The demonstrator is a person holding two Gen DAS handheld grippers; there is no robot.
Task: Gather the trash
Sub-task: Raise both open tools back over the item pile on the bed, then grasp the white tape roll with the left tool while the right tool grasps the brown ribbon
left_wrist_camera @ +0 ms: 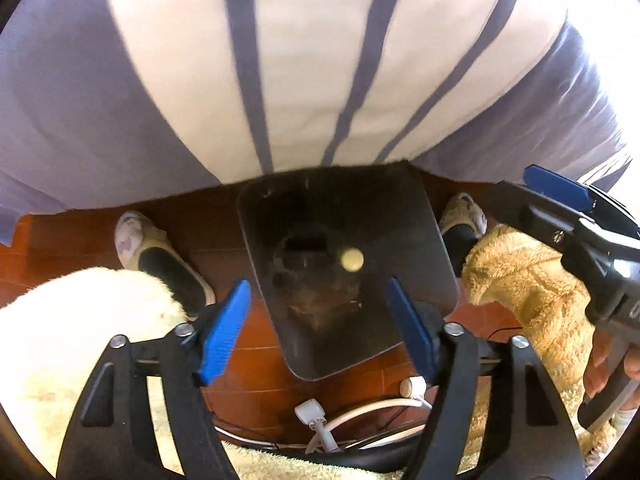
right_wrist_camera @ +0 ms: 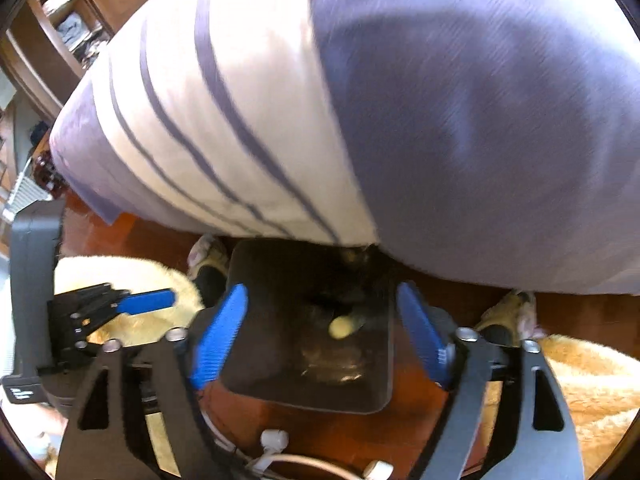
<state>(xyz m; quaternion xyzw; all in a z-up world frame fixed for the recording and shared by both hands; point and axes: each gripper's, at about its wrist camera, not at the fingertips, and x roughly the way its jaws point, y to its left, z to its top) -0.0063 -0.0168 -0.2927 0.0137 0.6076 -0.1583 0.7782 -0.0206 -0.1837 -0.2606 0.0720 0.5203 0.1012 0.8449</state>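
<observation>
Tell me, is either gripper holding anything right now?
No. Left gripper and right gripper are open and empty; a small pale piece shows inside the black bin.

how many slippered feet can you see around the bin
2. One slippered foot stands on the wood floor left of the dark bin in the left wrist view; the other is at its right, partly hidden by the tan fleece.
</observation>
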